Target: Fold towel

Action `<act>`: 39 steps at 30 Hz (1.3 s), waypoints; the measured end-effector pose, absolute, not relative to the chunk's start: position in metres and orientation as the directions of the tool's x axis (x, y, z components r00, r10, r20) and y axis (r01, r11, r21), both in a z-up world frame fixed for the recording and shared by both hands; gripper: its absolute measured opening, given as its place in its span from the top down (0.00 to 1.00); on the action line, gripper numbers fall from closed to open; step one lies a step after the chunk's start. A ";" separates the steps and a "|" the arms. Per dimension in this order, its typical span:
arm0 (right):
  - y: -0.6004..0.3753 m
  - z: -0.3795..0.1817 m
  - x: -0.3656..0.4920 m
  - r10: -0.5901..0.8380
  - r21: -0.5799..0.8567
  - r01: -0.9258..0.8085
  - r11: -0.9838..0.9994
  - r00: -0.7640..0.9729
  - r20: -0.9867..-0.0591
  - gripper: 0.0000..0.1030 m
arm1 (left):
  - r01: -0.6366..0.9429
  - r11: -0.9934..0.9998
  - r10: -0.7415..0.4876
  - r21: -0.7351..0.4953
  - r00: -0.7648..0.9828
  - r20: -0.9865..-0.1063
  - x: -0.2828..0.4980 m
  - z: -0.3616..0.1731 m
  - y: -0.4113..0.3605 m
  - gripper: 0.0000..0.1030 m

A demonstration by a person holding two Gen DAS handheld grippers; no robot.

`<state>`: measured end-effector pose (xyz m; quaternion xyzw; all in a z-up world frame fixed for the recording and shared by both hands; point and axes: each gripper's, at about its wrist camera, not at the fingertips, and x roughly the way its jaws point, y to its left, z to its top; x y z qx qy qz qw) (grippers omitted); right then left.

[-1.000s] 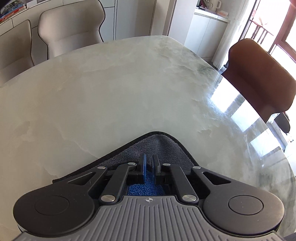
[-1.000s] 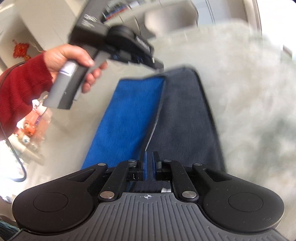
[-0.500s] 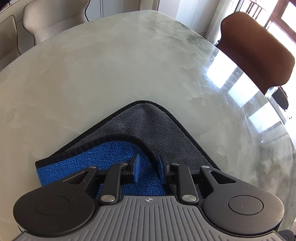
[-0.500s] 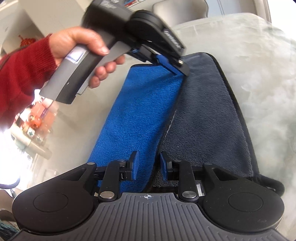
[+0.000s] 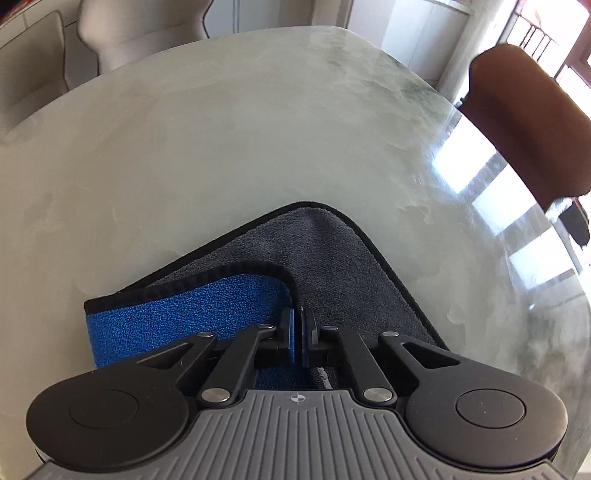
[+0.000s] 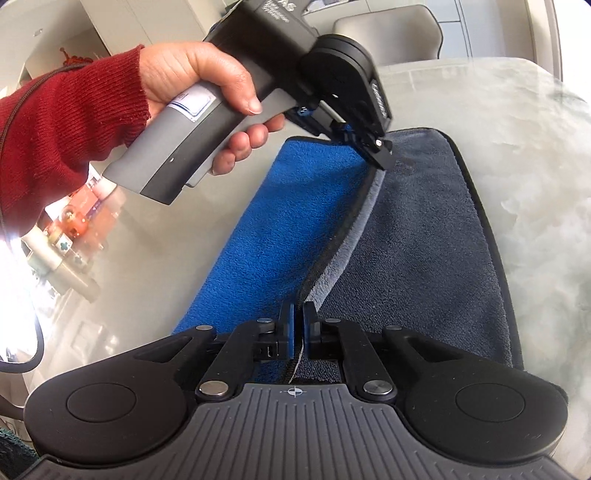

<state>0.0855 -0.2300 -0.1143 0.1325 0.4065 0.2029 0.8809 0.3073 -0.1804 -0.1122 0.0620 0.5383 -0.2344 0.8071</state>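
Observation:
The towel (image 6: 417, 236) is grey on one face and blue on the other, with a black hem. It lies on the marble table, its blue flap (image 6: 280, 229) folded over the left part. My right gripper (image 6: 298, 314) is shut on the flap's hem at the near end. My left gripper (image 6: 380, 157) is shut on the same hem at the far corner. In the left wrist view the left gripper (image 5: 298, 325) pinches the blue flap's corner (image 5: 207, 306) over the grey layer (image 5: 332, 258). The hem between the grippers is lifted slightly.
The pale marble table (image 5: 221, 140) stretches beyond the towel. A brown chair (image 5: 524, 122) stands at the right edge, and cream chairs (image 5: 140, 29) at the far side. Small bottles and items (image 6: 62, 243) sit off to the left in the right wrist view.
Both grippers opened half a second ago and have shut again on the blue flap's hem. The hem now stands slightly raised between them.

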 end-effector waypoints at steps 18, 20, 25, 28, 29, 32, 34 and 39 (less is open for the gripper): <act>-0.294 -0.103 0.087 0.315 0.365 -0.070 0.928 0.670 -0.672 0.95 | 0.404 0.884 -0.389 -0.234 0.359 -0.848 0.328 -0.087 -0.201 0.98; -0.296 -0.103 0.087 0.305 0.362 -0.061 0.930 0.673 -0.673 0.95 | 0.407 0.883 -0.389 -0.233 0.359 -0.848 0.328 -0.089 -0.206 0.98; -0.307 -0.108 0.088 0.288 0.365 -0.024 0.931 0.662 -0.692 0.95 | 0.424 0.880 -0.380 -0.215 0.353 -0.855 0.331 -0.097 -0.219 0.98; -0.310 -0.110 0.088 0.288 0.369 -0.013 0.929 0.653 -0.700 0.95 | 0.426 0.882 -0.365 -0.202 0.347 -0.864 0.332 -0.106 -0.226 0.98; -0.311 -0.111 0.088 0.287 0.371 -0.010 0.929 0.651 -0.702 0.95 | 0.424 0.883 -0.361 -0.200 0.345 -0.866 0.332 -0.108 -0.227 0.98; -0.315 -0.114 0.087 0.287 0.381 0.006 0.925 0.646 -0.707 0.95 | 0.420 0.886 -0.355 -0.197 0.340 -0.871 0.332 -0.113 -0.229 0.98; -0.319 -0.115 0.085 0.290 0.396 0.019 0.918 0.647 -0.705 0.95 | 0.420 0.886 -0.354 -0.196 0.339 -0.872 0.332 -0.114 -0.230 0.98; -0.323 -0.112 0.083 0.293 0.406 0.024 0.914 0.654 -0.698 0.95 | 0.438 0.879 -0.357 -0.188 0.344 -0.868 0.330 -0.111 -0.236 0.98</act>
